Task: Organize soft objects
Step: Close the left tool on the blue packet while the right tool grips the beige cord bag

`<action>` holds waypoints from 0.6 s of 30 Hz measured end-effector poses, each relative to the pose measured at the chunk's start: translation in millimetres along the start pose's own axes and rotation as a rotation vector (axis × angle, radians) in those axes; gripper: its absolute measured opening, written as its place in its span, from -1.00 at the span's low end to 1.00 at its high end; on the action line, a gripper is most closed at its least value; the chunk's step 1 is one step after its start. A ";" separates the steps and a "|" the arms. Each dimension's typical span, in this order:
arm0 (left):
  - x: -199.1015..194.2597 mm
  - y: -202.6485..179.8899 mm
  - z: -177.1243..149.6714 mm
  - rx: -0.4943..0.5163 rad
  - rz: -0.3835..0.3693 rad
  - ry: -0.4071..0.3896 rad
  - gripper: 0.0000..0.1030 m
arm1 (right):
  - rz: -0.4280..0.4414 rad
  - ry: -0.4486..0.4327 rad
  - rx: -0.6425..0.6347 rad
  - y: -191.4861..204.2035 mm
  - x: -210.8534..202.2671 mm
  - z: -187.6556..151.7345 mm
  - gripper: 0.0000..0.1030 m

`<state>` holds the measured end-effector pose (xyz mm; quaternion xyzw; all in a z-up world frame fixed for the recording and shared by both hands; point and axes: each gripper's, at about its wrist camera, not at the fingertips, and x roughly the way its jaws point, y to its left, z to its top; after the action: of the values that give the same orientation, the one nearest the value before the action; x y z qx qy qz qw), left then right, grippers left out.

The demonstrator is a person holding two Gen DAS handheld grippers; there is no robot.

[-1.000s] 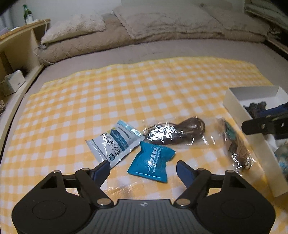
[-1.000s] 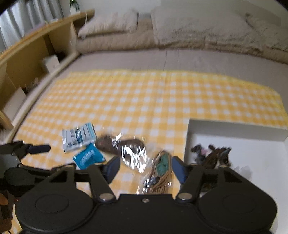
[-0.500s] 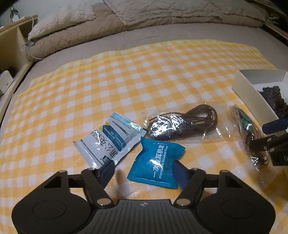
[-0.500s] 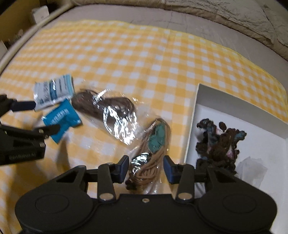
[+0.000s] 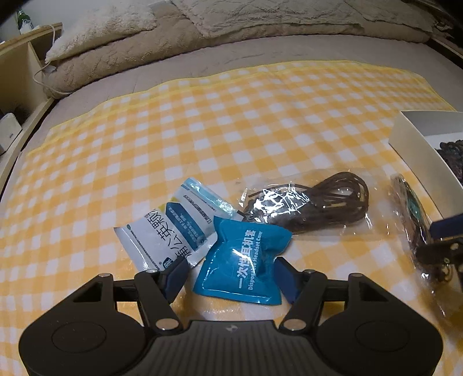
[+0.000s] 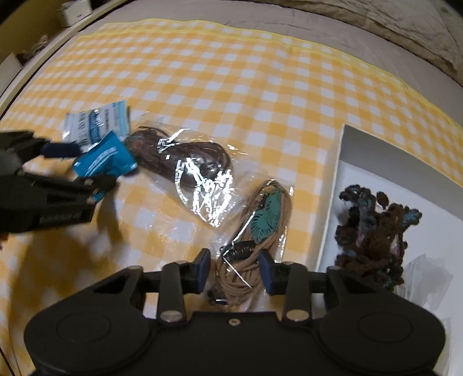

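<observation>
A blue headset-cover packet [image 5: 243,260] lies on the yellow checked cloth [image 5: 231,115], between the fingers of my left gripper [image 5: 230,274]. Its jaws are closing and the pads stand just off the packet's edges. The packet overlaps a white-and-blue sachet [image 5: 173,228]. In the right wrist view, a clear bag of tan cord with a teal tag [image 6: 260,231] lies between the fingers of my right gripper [image 6: 234,270], whose jaws are also closing, the pads near the cord. A clear bag of brown cord [image 6: 191,162] lies between the two grippers.
A white box [image 6: 434,179] at the right holds a dark knitted bundle [image 6: 373,231] and a clear wrapper. Beige pillows and a duvet [image 5: 260,23] lie beyond the cloth. A wooden shelf [image 5: 17,57] runs along the left of the bed.
Both grippers have come down close over the cloth and narrowed their jaws, the left around the blue packet, the right around the tan cord bag. The items have not moved.
</observation>
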<state>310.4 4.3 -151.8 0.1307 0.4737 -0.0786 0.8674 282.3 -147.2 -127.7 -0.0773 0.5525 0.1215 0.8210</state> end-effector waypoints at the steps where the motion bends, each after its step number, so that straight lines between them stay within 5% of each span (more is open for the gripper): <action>1: -0.1 1.0 0.9 -0.012 -0.008 0.000 0.08 | 0.007 -0.002 -0.011 1.1 -0.3 -0.7 -0.47; 8: -4.2 -2.3 4.1 -0.044 -0.012 0.007 -0.16 | 0.041 -0.023 -0.060 0.4 -9.3 -7.7 -0.87; 18: -23.6 -5.0 1.1 -0.064 -0.018 -0.016 -0.19 | 0.050 -0.064 -0.075 4.6 -27.6 -13.7 -0.95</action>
<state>297.3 -0.5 -132.1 0.0981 0.4704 -0.0724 0.8740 258.8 -149.5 -107.2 -0.0904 0.5227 0.1648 0.8315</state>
